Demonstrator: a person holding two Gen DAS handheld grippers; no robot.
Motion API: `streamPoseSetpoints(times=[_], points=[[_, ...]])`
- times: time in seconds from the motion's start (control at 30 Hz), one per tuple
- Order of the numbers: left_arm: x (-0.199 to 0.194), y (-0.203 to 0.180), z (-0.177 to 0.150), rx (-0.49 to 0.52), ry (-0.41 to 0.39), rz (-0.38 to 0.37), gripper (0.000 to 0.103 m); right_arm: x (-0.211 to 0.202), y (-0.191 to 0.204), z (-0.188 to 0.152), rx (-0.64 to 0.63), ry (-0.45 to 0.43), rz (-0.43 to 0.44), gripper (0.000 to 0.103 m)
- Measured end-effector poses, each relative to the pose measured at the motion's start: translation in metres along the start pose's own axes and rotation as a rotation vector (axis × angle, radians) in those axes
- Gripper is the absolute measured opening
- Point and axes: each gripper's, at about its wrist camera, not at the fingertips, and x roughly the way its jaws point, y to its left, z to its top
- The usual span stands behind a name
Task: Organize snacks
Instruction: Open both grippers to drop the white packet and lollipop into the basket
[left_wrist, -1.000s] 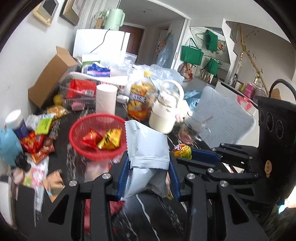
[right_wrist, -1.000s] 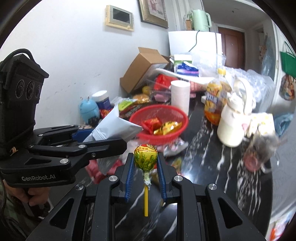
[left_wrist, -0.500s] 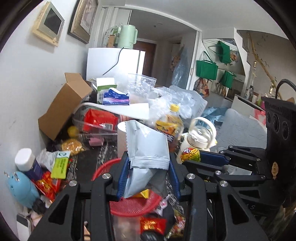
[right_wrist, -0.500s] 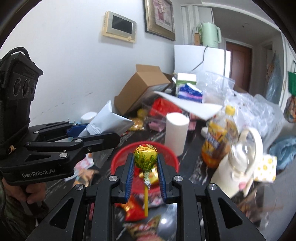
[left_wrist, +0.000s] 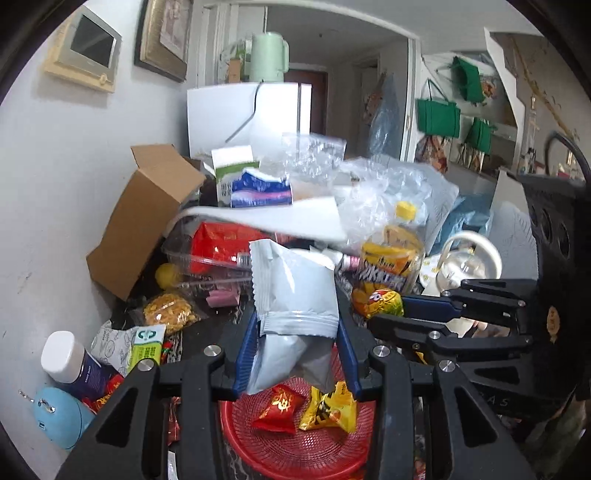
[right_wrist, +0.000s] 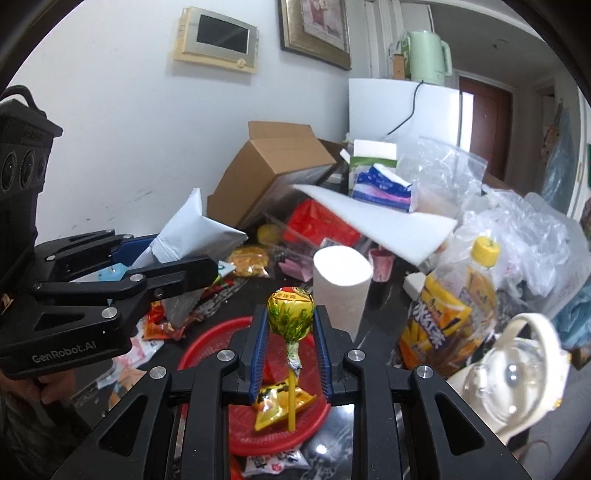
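My left gripper (left_wrist: 295, 332) is shut on a grey-white snack pouch (left_wrist: 295, 295) and holds it above the red mesh basket (left_wrist: 295, 446). The basket holds a red packet (left_wrist: 279, 408) and a yellow packet (left_wrist: 327, 410). My right gripper (right_wrist: 290, 321) is shut on a lollipop (right_wrist: 290, 314) with a yellow-green wrapper and yellow stick, over the same basket (right_wrist: 207, 354). The pouch (right_wrist: 192, 232) and left gripper (right_wrist: 177, 273) show in the right wrist view; the lollipop (left_wrist: 376, 302) shows in the left wrist view.
Loose snack packets (left_wrist: 147, 343) lie left of the basket. A white paper roll (right_wrist: 341, 284), a juice bottle (right_wrist: 450, 306), a cream kettle (right_wrist: 517, 373), a cardboard box (right_wrist: 273, 170) and plastic bags (right_wrist: 517, 229) crowd the dark table behind.
Both grippers have moved forward and up over the red basket, which now sits under the fingers. Each keeps its hold on its snack.
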Motion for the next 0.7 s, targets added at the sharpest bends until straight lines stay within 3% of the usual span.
streamPoseSetpoints(times=[0.17,0.6,0.7], points=[[0.033,-0.003,-0.015,0.017,0.107,-0.019,0.039,0.024,-0.009,-0.008,0.007,0.058,0.047,0.024],[0.077,0.007,-0.036,0.057,0.279,0.01,0.039,0.068,-0.017,-0.027,0.017,0.203,0.027,0.025],[0.086,0.005,-0.04,0.076,0.331,0.012,0.044,0.074,-0.021,-0.03,0.025,0.22,0.011,0.025]])
